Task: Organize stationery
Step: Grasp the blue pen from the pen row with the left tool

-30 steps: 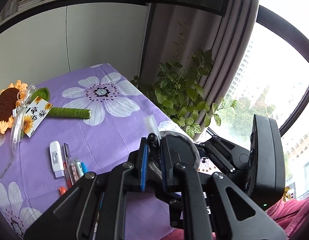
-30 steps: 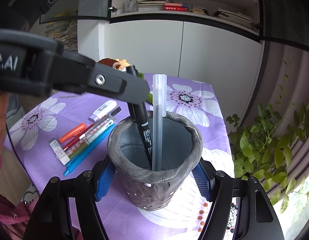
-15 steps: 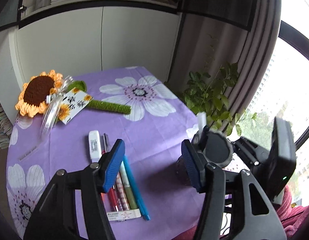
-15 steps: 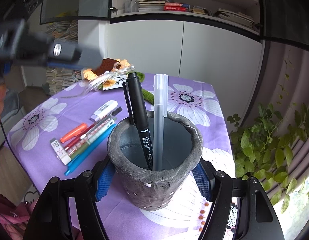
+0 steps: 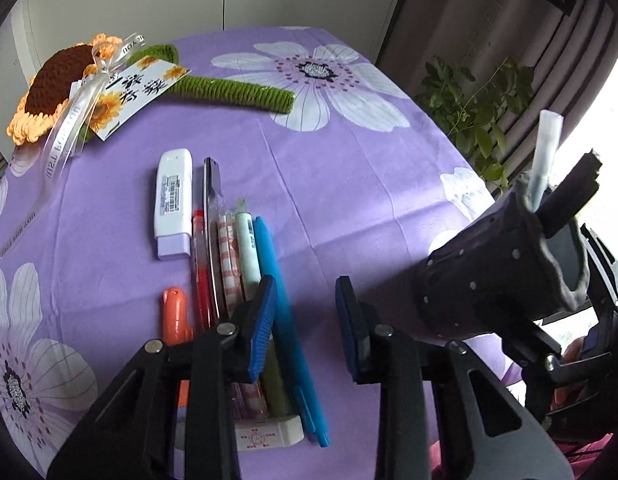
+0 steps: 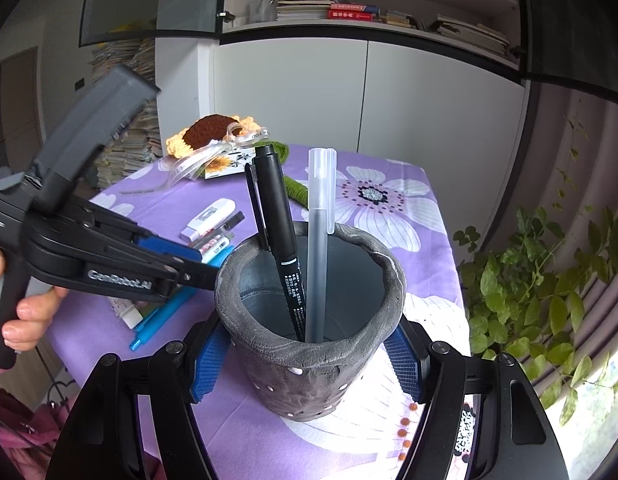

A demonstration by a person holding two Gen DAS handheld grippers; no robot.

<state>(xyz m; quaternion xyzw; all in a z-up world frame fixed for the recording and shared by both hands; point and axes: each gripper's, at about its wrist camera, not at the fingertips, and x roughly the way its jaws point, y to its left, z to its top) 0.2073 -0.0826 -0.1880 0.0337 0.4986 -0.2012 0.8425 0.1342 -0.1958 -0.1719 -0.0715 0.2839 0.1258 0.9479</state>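
From the left wrist view, the left gripper (image 5: pixel 307 326) hangs spread wide and empty above the row of pens (image 5: pixel 245 276) on the purple floral tablecloth (image 5: pixel 349 184); its left pad is over the blue pen (image 5: pixel 287 320), with bare cloth on the right up to the grey pen cup (image 5: pixel 497 276). From the right wrist view, the right gripper (image 6: pixel 305 354) clasps the grey pen cup by both sides near the table's front edge; a black marker (image 6: pixel 279 232) and a frosted pen (image 6: pixel 319 232) stand inside. A hand (image 6: pixel 27 312) holds the left tool, angled down toward the pens.
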